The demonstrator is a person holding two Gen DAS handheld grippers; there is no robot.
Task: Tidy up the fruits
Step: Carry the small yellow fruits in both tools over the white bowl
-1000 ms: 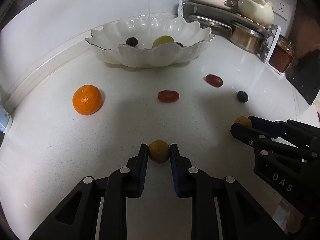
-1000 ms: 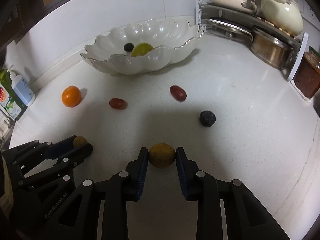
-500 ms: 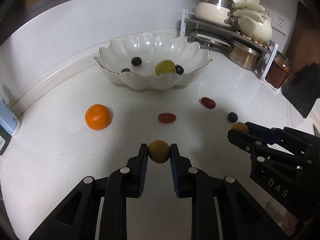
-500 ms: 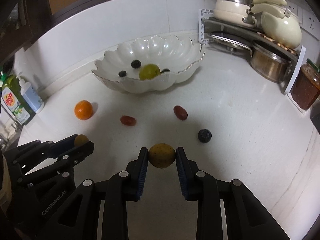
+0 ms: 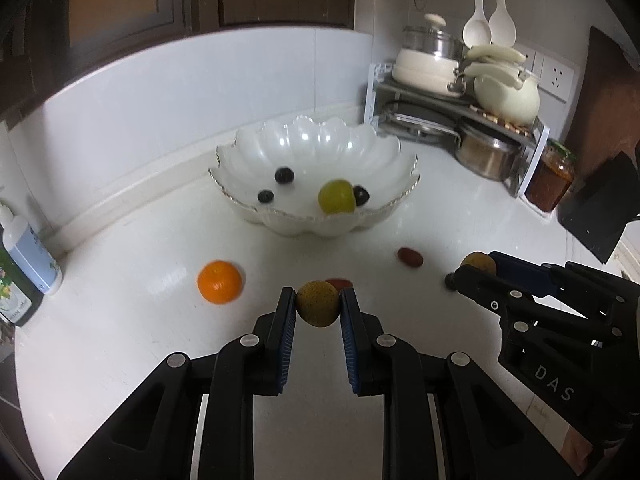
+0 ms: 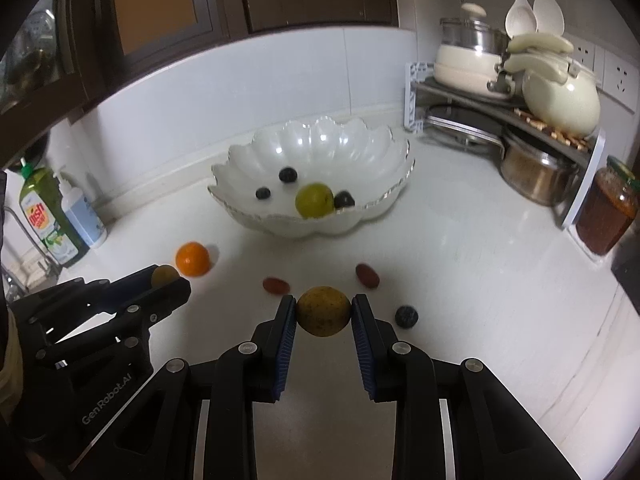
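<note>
Two speckled yellow-brown fruits, one per gripper. Left gripper [image 5: 318, 306] clamped on the smaller fruit [image 5: 317, 303], pads pressed to both sides, fruit clear of the counter. Right gripper [image 6: 323, 312] clamped on the larger fruit [image 6: 323, 311], likewise off the surface. Each gripper shows at the edge of the other's view, fruit at its tip.

White scalloped bowl [image 6: 320, 226] toward the back of the white counter [image 6: 480, 272]. Inside it: one green round fruit [image 6: 315, 200] and three dark berries [image 6: 287, 175], one of them touching the green fruit.

Loose on the counter, between bowl and grippers: one orange [image 6: 193, 259] at left; two red oblong fruits [image 6: 367, 275], well apart from each other; one dark berry [image 6: 407, 316] just beside the right gripper's finger.

Surroundings: two bottles [image 6: 82, 216] at far left by the wall; corner rack [image 6: 500, 108] with pots at back right; one jar [image 6: 608, 216] of red-brown contents beside the rack; two white spoons [image 6: 520, 16] hanging above.
</note>
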